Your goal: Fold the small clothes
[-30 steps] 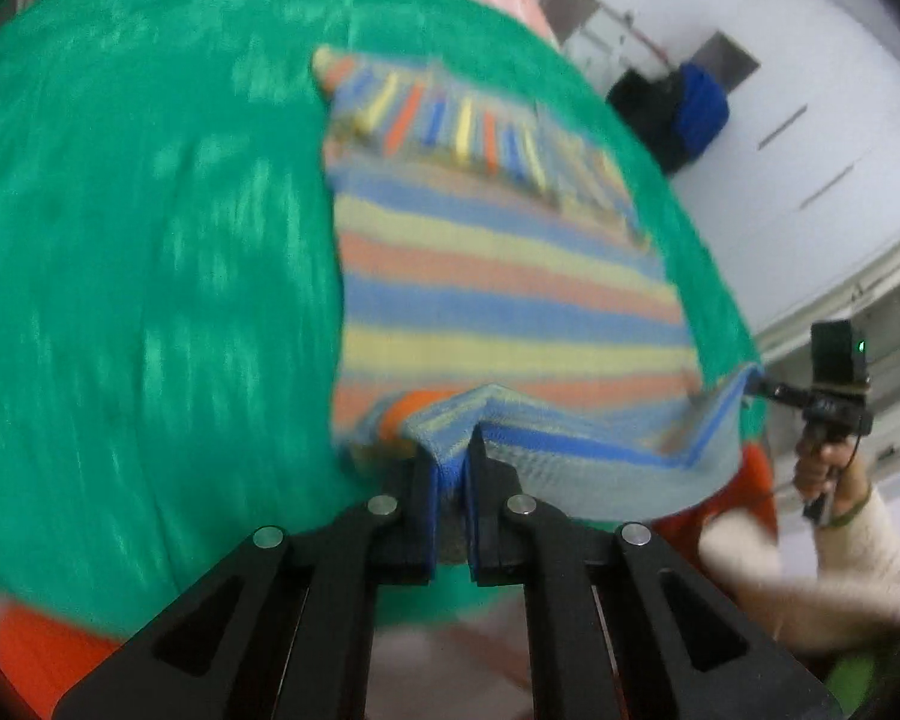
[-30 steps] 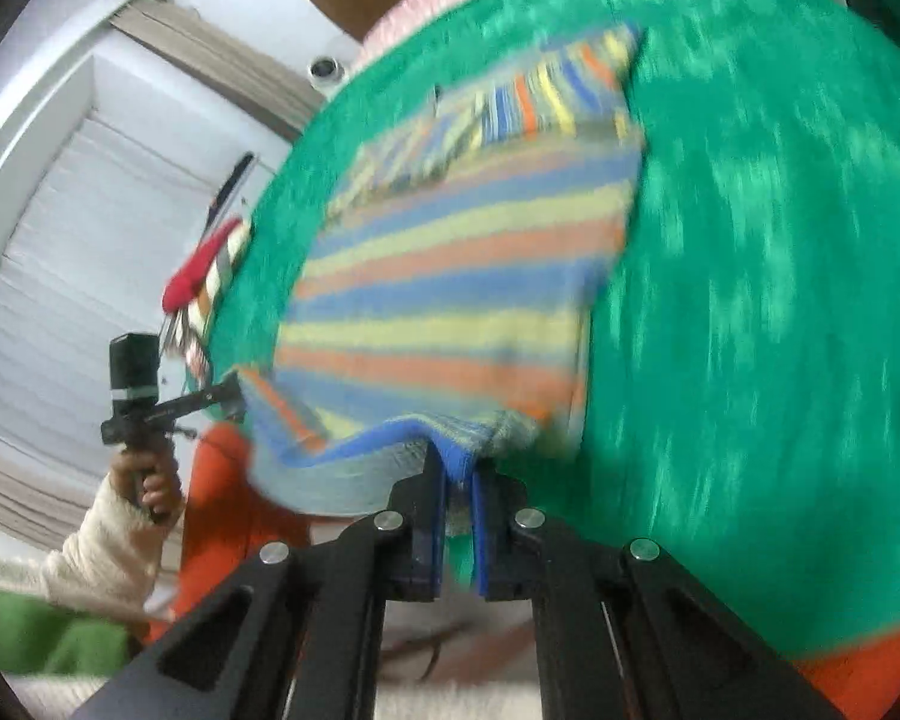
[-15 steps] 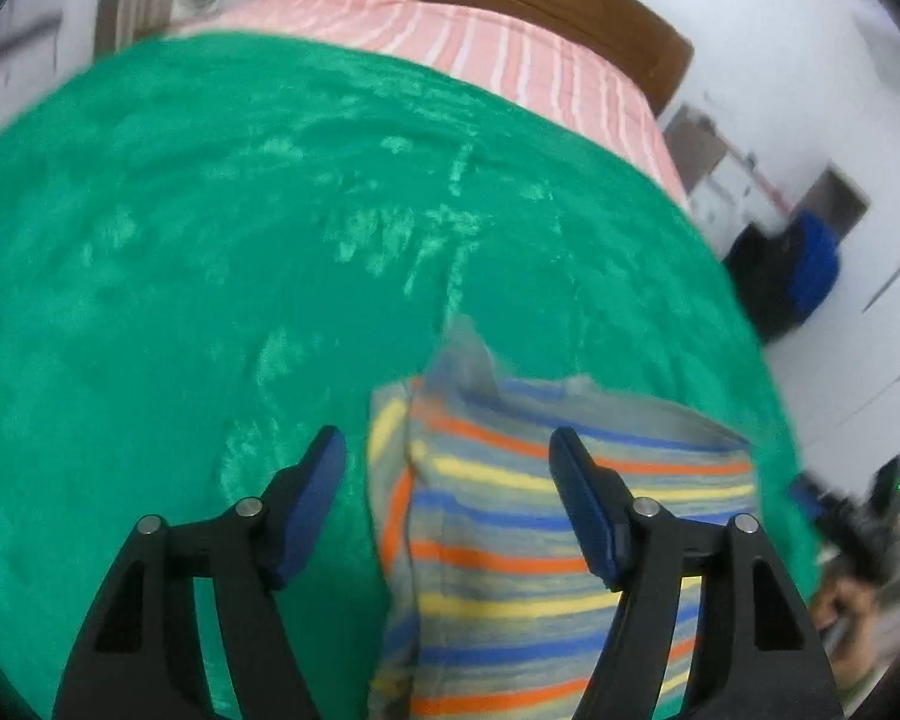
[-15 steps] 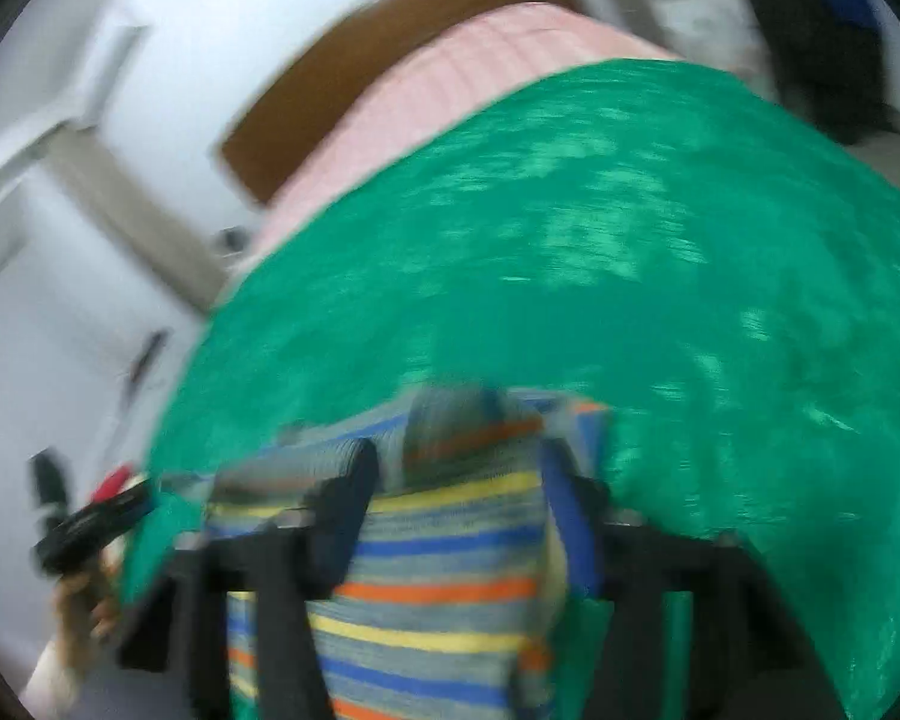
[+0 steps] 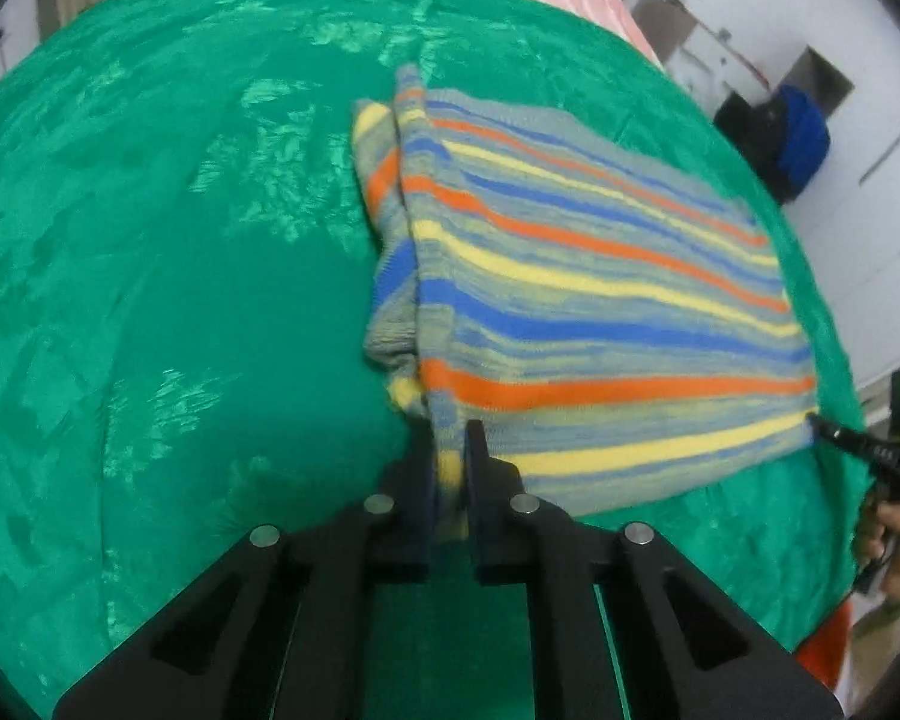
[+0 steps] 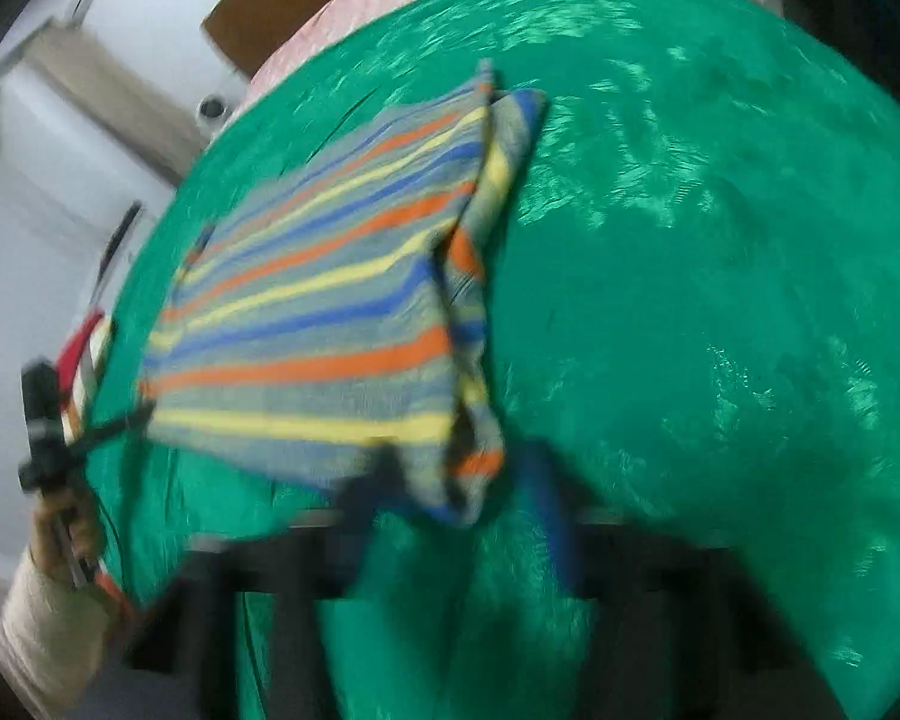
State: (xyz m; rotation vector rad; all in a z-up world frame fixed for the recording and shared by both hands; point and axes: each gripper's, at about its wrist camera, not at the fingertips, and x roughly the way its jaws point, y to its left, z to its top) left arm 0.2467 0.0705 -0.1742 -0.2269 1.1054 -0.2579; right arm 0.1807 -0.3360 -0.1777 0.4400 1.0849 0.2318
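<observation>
With the left tool (image 5: 450,468) and right tool (image 6: 462,498) each pinching a near corner of the striped garment (image 5: 600,300) on the green bed cover (image 5: 180,300), its long edge runs between them, folded bulk lying farther away.

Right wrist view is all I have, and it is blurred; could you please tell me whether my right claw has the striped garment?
Observer: Yes. The left wrist view shows the right claw, jaws just closed, pinching one near corner of the striped garment.
Operator: Thank you. And the left claw, close up?
Observer: The left claw has just closed too, clamped on the other near corner, at a yellow stripe.
</observation>
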